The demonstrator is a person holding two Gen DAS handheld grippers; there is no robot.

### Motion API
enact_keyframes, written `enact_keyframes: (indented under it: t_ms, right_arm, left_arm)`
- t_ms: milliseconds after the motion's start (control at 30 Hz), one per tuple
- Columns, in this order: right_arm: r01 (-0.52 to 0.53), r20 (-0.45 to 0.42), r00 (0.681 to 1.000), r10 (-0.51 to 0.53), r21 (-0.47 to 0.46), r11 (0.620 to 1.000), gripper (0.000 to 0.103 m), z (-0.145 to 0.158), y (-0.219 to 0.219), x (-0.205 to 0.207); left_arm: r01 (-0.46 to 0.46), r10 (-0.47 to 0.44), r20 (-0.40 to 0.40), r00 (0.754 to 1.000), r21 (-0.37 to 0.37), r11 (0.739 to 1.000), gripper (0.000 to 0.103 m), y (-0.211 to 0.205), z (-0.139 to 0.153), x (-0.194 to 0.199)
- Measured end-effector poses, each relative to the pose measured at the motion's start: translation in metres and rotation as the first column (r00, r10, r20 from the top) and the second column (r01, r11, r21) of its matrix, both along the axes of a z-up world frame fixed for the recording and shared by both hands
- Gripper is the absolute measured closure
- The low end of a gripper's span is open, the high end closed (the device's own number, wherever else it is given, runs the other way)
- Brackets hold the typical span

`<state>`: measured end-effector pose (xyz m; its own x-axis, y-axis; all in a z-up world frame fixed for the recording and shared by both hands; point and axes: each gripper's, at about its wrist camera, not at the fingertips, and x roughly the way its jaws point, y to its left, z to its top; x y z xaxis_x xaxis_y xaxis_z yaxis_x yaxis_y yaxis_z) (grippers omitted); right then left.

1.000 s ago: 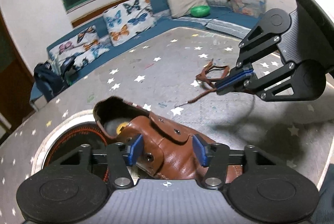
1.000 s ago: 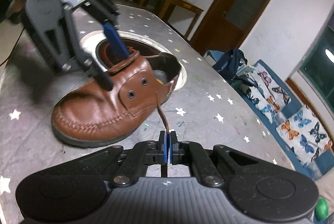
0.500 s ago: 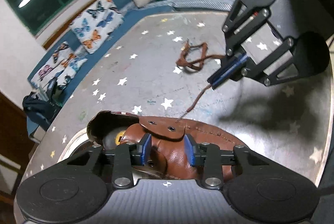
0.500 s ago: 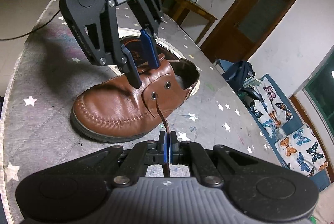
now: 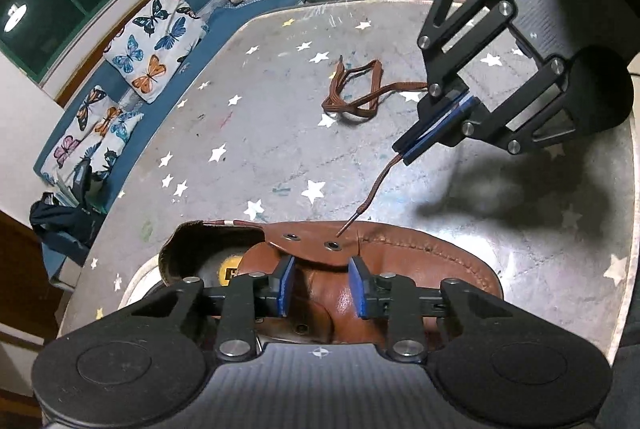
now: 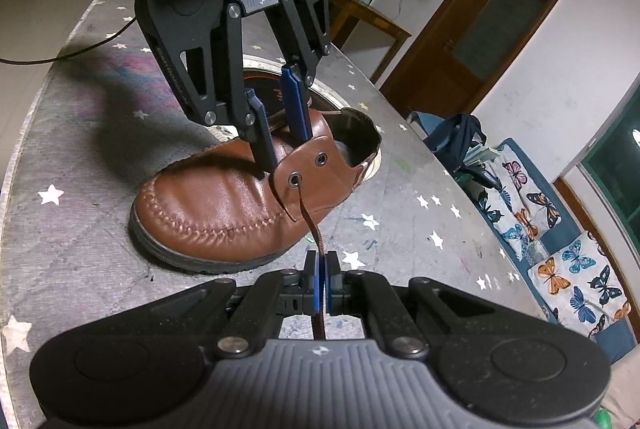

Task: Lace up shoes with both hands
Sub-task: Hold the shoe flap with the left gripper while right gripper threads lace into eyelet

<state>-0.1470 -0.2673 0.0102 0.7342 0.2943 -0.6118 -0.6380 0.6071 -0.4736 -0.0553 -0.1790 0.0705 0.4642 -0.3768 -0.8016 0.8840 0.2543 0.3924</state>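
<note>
One shoe (image 6: 236,205), one lace (image 6: 310,219).

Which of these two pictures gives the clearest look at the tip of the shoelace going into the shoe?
The left wrist view: the shoelace tip shows thin against the shoe, just short of the eyelet. In the right wrist view the lace runs to that eyelet, its tip indistinct.

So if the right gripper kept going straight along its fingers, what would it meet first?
Most likely the eyelet flap of the brown shoe: the right gripper, shut on the lace, points at the front eyelet, where the lace tip sits. Depth is uncertain.
</note>
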Motion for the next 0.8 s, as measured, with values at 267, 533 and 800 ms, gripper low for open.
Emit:
enact_keyframes:
  t_ms: [267, 533, 800]
  right_arm:
    - [-0.002, 0.0, 1.0, 0.002, -0.009, 1.0, 0.101, -0.0037, 0.0023, 0.0046]
    - [-0.012, 0.002, 1.0, 0.012, -0.014, 1.0, 0.101, -0.0068, 0.0057, 0.0072]
    - [-0.012, 0.009, 1.0, 0.012, -0.004, 1.0, 0.101, -0.0064, 0.0053, 0.009]
  left_arm:
    - [0.03, -0.03, 0.014, 0.999, -0.014, 0.999, 0.074, 0.0011, 0.0007, -0.0028]
    - [0.034, -0.033, 0.019, 0.999, -0.019, 0.999, 0.074, 0.0048, 0.0023, -0.0008]
    - [0.035, -0.035, 0.026, 0.999, -0.021, 0.999, 0.074, 0.008, 0.0032, -0.0007]
